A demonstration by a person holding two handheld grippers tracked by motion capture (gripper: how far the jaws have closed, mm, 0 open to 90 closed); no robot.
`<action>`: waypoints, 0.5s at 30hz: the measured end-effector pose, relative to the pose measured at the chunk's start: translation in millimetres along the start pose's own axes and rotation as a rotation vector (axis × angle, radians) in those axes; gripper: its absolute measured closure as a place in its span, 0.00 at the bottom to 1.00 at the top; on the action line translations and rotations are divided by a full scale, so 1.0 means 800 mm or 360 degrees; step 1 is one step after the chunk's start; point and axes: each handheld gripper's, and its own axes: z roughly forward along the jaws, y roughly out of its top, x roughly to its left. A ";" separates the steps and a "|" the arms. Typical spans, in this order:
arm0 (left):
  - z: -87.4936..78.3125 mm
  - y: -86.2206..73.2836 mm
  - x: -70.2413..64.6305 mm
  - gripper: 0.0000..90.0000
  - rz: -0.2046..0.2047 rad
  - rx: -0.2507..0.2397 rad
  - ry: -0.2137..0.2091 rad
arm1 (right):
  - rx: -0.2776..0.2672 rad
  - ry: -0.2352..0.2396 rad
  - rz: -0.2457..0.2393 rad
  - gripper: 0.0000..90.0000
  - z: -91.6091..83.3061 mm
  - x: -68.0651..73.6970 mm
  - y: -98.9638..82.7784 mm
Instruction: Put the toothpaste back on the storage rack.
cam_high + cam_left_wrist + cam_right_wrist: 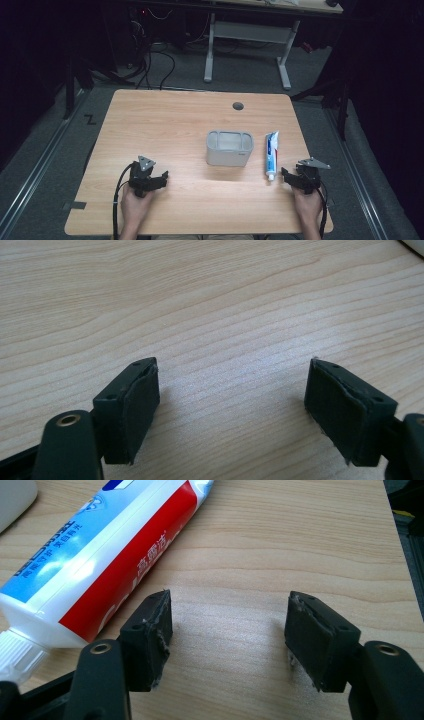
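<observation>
Here, two hands rest low on the near part of the wooden desk (165, 115), one gripper each. Left hand (134, 202) comes in from the bottom edge, forearm roughly straight up the view, wrapped round the back of the left gripper (159, 182), which points fwd and a bit to the right. Its grey three-cornered plate sits on top and a black cable loops off its left side toward the desk's near edge. In the left gripper view the jaws stand wide apart w/ nothing between them, just bare wood grain (215, 315).

Right hand (307, 206) mirrors it at the right side near the desk's edge, holding the right gripper (286, 176), which points toward the left and slightly fwd. In the right gripper view (227, 635) its jaws are also spread wide, holding nothing, wood showing in the gap.

A toothpaste tube (271, 152), white w/ blue and red print, lies flat on the desk, cap end toward the person, just beside the right gripper. In the right gripper view the tube (105, 555) runs diagonally, its white cap at the lower left, close beside the left-hand jaw; can't tell if they touch.

A grey open-top bin (229, 148) sits mid-desk, just left of the tube, apart from it. A round cable hole (238, 106) is near the desk's far edge.
</observation>
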 end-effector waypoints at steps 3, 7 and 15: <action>0.000 0.000 0.000 0.25 -0.0001 0.0000 0.0000 | -0.0004 -0.0001 -0.0002 0.39 0.000 0.001 0.000; 0.000 0.000 0.000 0.25 0.0000 0.0000 0.0000 | -0.0003 -0.0002 -0.0001 0.38 0.000 0.001 0.000; 0.000 0.000 0.000 0.25 0.0000 0.0000 -0.0001 | -0.0003 -0.0003 0.0001 0.38 0.000 0.001 0.000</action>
